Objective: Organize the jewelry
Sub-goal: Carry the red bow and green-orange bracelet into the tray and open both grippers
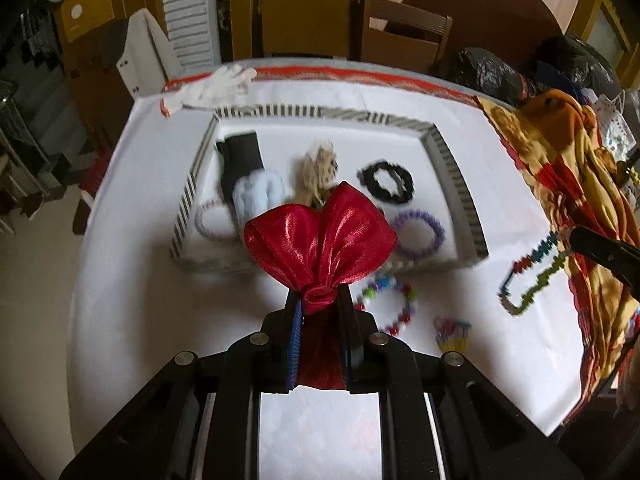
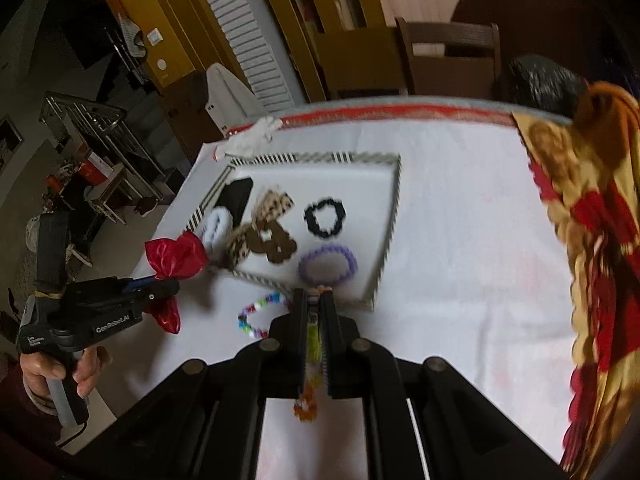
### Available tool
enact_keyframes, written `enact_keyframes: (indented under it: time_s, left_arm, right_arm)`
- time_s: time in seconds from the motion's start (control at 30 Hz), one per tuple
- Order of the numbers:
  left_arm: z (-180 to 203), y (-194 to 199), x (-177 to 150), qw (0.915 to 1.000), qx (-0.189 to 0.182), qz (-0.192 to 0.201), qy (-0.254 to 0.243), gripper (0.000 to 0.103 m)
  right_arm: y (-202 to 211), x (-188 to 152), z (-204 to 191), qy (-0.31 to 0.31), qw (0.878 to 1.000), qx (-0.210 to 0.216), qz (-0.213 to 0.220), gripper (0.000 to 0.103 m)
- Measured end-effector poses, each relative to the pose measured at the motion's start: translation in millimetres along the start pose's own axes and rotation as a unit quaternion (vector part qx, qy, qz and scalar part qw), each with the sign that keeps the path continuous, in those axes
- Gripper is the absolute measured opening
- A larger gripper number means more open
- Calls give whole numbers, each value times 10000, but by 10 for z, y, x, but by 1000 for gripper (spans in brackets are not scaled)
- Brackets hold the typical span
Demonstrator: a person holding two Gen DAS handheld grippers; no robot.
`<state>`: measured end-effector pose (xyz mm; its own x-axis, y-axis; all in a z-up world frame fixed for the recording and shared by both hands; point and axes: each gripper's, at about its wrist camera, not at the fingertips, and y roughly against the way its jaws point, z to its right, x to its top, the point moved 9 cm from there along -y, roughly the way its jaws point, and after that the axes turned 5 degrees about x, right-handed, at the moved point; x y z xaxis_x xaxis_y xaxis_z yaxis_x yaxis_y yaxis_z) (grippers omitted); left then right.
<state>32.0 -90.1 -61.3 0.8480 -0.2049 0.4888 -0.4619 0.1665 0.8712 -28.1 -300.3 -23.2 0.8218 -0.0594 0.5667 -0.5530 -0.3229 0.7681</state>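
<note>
Left gripper (image 1: 319, 300): fingers pinch the knotted middle of a red bow (image 1: 320, 240); its shiny, finely pleated satin fans out in two lobes above the fingers, over the tray's near edge.
Right gripper (image 2: 316, 300): fingers pressed together on a multicoloured bead string (image 2: 312, 344); yellow-green beads show in the narrow slot, an orange cluster hangs at its lower end, and from the left wrist view the string dangles in a long loop (image 1: 528, 276).
Tray (image 1: 456, 176): shallow, rectangular, white floor, low walls in black-and-white stripes, standing on the bench (image 1: 120, 200).
Tray contents: black ruffled scrunchie (image 1: 386, 182); lilac ring of small rounded lobes (image 1: 418, 232); leopard-print fabric piece (image 1: 318, 170); brown flower-like scrunchie (image 2: 272, 244); pale blue fluffy scrunchie (image 1: 256, 196); flat black rectangular piece (image 1: 240, 160); thin pale ring (image 1: 212, 220) in the near left corner.
Bench, outside the tray: bracelet of mixed bright beads (image 1: 390, 304) just in front of the tray; small pink-and-yellow trinket (image 1: 452, 332) near it, too blurred to identify; white knitted glove (image 1: 216, 86) at the far edge.
Bench cover: plain white cloth; patterned red-and-yellow fabric (image 1: 568, 184) bunched along the right side.
</note>
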Motion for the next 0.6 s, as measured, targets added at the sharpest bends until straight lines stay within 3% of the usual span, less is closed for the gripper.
enact_keyframes:
  time_s: [0.6]
  left_arm:
    - [-237, -270, 604, 9987, 496, 146, 31, 7]
  right_arm:
    - [-471, 597, -116, 319, 9995, -42, -27, 6]
